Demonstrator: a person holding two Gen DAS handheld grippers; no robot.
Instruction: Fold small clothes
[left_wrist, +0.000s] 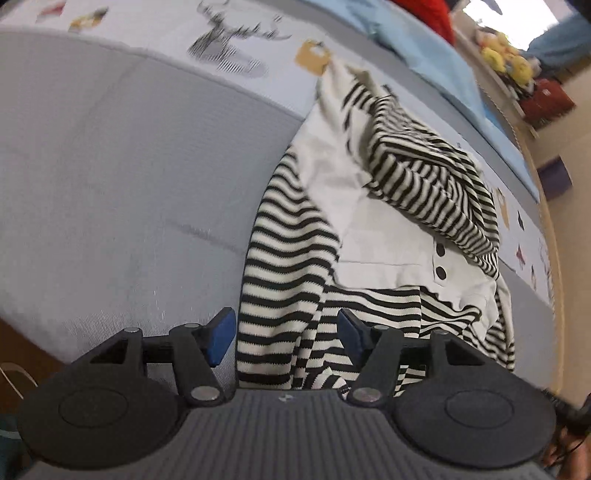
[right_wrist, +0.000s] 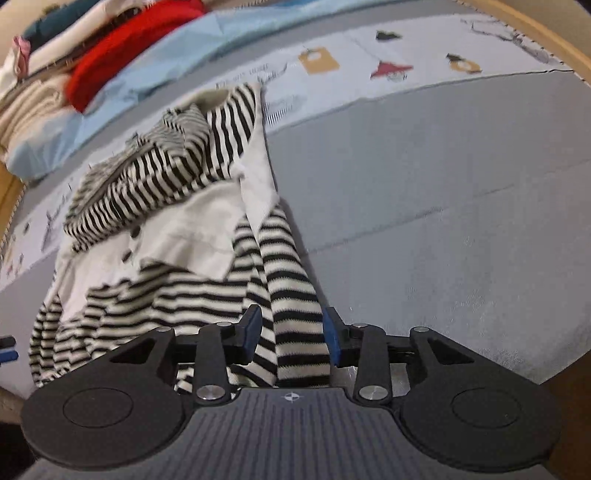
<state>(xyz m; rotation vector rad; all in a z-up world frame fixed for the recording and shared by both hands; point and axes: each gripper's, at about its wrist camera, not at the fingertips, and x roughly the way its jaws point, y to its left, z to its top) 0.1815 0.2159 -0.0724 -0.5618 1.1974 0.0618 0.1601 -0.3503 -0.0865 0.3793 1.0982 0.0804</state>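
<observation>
A small black-and-white striped garment with a white front panel and black buttons (left_wrist: 369, 221) lies rumpled on a grey bed cover (left_wrist: 129, 184). One striped sleeve is folded over its top. My left gripper (left_wrist: 286, 334) is open, its blue pads on either side of the garment's near striped edge. In the right wrist view the same garment (right_wrist: 177, 229) lies left of centre on the grey bed cover (right_wrist: 443, 206). My right gripper (right_wrist: 291, 338) is open, its pads flanking a striped sleeve (right_wrist: 291, 295) that runs between them.
A printed blanket (right_wrist: 369, 70) and a light blue sheet (right_wrist: 155, 62) lie beyond the garment. Folded clothes, among them a red one (right_wrist: 122, 55), are stacked at the back. A wooden bed frame (right_wrist: 535, 33) runs along the far edge. A shelf with toys (left_wrist: 509, 62) stands behind.
</observation>
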